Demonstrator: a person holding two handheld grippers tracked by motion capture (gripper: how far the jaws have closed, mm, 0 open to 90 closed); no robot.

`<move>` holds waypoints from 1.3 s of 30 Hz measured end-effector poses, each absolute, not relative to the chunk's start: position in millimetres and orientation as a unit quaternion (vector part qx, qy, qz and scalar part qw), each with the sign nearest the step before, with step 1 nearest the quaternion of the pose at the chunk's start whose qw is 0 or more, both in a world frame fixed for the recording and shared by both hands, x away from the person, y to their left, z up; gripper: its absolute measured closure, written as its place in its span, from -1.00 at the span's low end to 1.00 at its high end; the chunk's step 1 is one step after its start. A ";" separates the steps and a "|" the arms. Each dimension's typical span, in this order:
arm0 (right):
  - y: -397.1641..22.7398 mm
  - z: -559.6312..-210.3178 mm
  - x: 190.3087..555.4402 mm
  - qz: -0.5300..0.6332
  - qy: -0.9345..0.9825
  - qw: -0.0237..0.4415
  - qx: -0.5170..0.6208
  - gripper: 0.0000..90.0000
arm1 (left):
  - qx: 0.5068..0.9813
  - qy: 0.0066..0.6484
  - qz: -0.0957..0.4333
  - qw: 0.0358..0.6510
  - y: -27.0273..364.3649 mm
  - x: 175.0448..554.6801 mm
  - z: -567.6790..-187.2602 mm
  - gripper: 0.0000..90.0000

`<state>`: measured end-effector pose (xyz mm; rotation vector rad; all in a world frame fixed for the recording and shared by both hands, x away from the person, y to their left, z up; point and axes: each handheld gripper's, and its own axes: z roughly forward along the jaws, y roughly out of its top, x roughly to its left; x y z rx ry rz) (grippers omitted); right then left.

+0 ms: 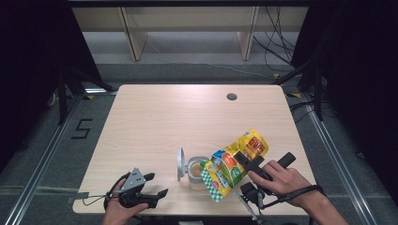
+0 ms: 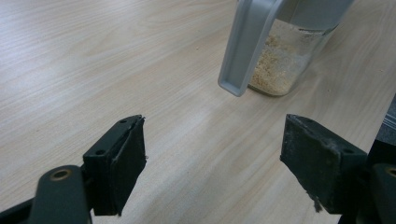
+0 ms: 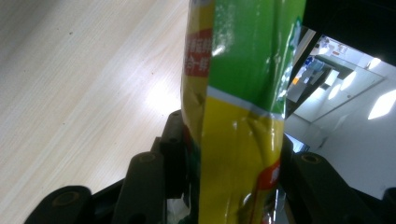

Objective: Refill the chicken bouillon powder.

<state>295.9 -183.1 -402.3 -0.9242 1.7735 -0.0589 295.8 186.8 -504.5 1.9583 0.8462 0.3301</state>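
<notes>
Wooden table (image 1: 155, 117) carries a clear jar (image 1: 197, 172) of tan granules near its front edge, grey hinged lid (image 1: 180, 164) flipped up on the jar's left side. Yellow-green pouch (image 1: 232, 165) is clamped between the jaws of the right gripper (image 1: 248, 164), held tilted with its lower end over the jar mouth. Left gripper (image 1: 157, 185) rests on the table left of the jar, jaws spread wide, nothing between them.

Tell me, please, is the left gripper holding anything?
No, the left gripper stands open over bare table, short of the jar.
</notes>
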 end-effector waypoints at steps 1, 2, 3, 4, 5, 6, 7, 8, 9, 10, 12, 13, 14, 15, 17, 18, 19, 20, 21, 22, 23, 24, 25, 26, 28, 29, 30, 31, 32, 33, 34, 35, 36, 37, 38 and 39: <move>-183.2 -402.7 296.3 -0.020 0.744 0.546 -0.385 0.39 | 0.800 0.344 0.136 0.472 187.1 296.0 -504.2 -0.52; -183.4 -403.7 296.6 -0.015 0.745 0.548 -0.380 0.39 | 0.802 0.343 0.138 0.470 187.7 296.2 -504.1 -0.52; -183.5 -404.3 297.0 -0.013 0.745 0.549 -0.377 0.39 | 0.805 0.341 0.139 0.466 188.7 296.7 -503.8 -0.52; -183.7 -404.8 297.6 -0.011 0.746 0.550 -0.376 0.39 | 0.804 0.343 0.138 0.466 188.6 296.5 -504.1 -0.52; -185.6 -410.6 293.9 0.006 0.769 0.549 -0.328 0.39 | 0.803 0.344 0.137 0.466 188.5 296.3 -504.2 -0.52; -185.7 -411.5 294.2 0.007 0.770 0.549 -0.325 0.39 | 0.801 0.348 0.136 0.467 188.0 295.7 -504.3 -0.52; -185.3 -409.8 295.2 -0.005 0.764 0.550 -0.337 0.39 | 0.799 0.349 0.134 0.471 187.3 295.3 -504.4 -0.52; -186.3 -413.9 295.9 0.015 0.770 0.551 -0.321 0.39 | 0.799 0.348 0.134 0.472 186.9 295.5 -504.5 -0.52; -185.9 -413.3 297.7 0.014 0.766 0.551 -0.332 0.40 | 0.801 0.344 0.135 0.471 187.1 296.2 -504.5 -0.52; -186.6 -415.0 297.9 0.018 0.767 0.552 -0.325 0.40 | 0.804 0.342 0.138 0.466 188.0 297.1 -504.4 -0.52; -187.5 -419.8 297.5 0.029 0.767 0.558 -0.315 0.41 | 0.796 0.353 0.131 0.474 186.4 296.1 -505.4 -0.52; -187.7 -420.9 297.8 0.034 0.764 0.560 -0.318 0.42 | 0.803 0.348 0.136 0.464 187.8 296.6 -505.2 -0.52; -190.3 -424.3 296.4 0.045 0.763 0.565 -0.311 0.43 | 0.807 0.347 0.137 0.458 188.6 296.6 -504.7 -0.52; -191.1 -425.3 295.3 0.046 0.763 0.567 -0.307 0.44 | 0.806 0.347 0.137 0.460 188.4 296.7 -504.9 -0.52; -192.8 -428.5 292.4 0.064 0.765 0.568 -0.296 0.44 | 0.798 0.350 0.133 0.471 186.7 296.4 -505.5 -0.52; -192.4 -427.2 288.5 0.048 0.775 0.560 -0.288 0.44 | 0.804 0.342 0.137 0.467 187.7 297.5 -505.2 -0.52; -192.6 -428.3 286.9 0.045 0.773 0.562 -0.291 0.45 | 0.804 0.344 0.135 0.466 187.1 297.1 -505.3 -0.52; -193.2 -430.1 285.7 0.052 0.777 0.561 -0.282 0.45 | 0.800 0.350 0.133 0.469 185.6 295.9 -505.6 -0.52; -193.6 -430.3 285.9 0.057 0.774 0.561 -0.287 0.45 | 0.804 0.347 0.133 0.465 186.2 295.9 -505.1 -0.52; -194.3 -431.2 285.5 0.061 0.774 0.562 -0.286 0.45 | 0.802 0.347 0.133 0.468 185.9 295.4 -504.7 -0.52; -195.8 -433.7 284.6 0.070 0.778 0.562 -0.271 0.45 | 0.807 0.339 0.137 0.465 187.2 296.5 -504.3 -0.52; -196.0 -434.9 284.6 0.077 0.776 0.564 -0.271 0.45 | 0.802 0.350 0.133 0.465 186.7 296.0 -505.1 -0.52; -196.5 -436.4 284.5 0.085 0.779 0.562 -0.266 0.45 | 0.805 0.343 0.136 0.464 187.5 296.7 -504.9 -0.52; -197.1 -437.6 284.4 0.098 0.784 0.557 -0.255 0.46 | 0.806 0.341 0.137 0.464 187.7 297.1 -505.0 -0.52; -197.5 -440.0 284.3 0.117 0.779 0.559 -0.260 0.46 | 0.805 0.342 0.138 0.466 187.4 297.1 -505.4 -0.52; -198.0 -442.7 283.1 0.126 0.780 0.559 -0.252 0.46 | 0.806 0.342 0.136 0.463 187.7 296.8 -504.8 -0.52; -199.2 -444.7 281.9 0.132 0.785 0.555 -0.244 0.46 | 0.803 0.344 0.136 0.467 186.8 296.4 -504.9 -0.52; -200.3 -445.4 281.6 0.143 0.785 0.553 -0.240 0.46 | 0.810 0.339 0.140 0.457 188.5 297.1 -504.4 -0.52; -201.6 -446.6 281.1 0.149 0.787 0.551 -0.235 0.46 | 0.807 0.344 0.137 0.460 187.7 296.3 -504.6 -0.52; -202.6 -447.5 280.9 0.154 0.785 0.554 -0.231 0.47 | 0.808 0.344 0.139 0.457 188.2 296.7 -504.9 -0.52; -204.2 -449.4 280.8 0.165 0.791 0.548 -0.217 0.47 | 0.807 0.347 0.137 0.459 187.9 296.4 -504.9 -0.52; -205.6 -449.4 281.1 0.170 0.789 0.547 -0.220 0.47 | 0.805 0.347 0.137 0.462 187.6 296.2 -504.9 -0.52; -206.6 -450.8 281.5 0.179 0.787 0.548 -0.217 0.47 | 0.800 0.346 0.136 0.472 186.4 296.3 -505.2 -0.52; -207.5 -451.5 281.0 0.181 0.789 0.547 -0.213 0.47 | 0.800 0.345 0.136 0.471 186.5 296.6 -505.3 -0.52; -208.5 -452.8 280.1 0.183 0.795 0.542 -0.202 0.47 | 0.804 0.343 0.138 0.465 187.6 296.8 -504.9 -0.52; -209.8 -454.7 279.6 0.196 0.799 0.537 -0.183 0.47 | 0.803 0.343 0.137 0.467 187.4 296.8 -505.0 -0.52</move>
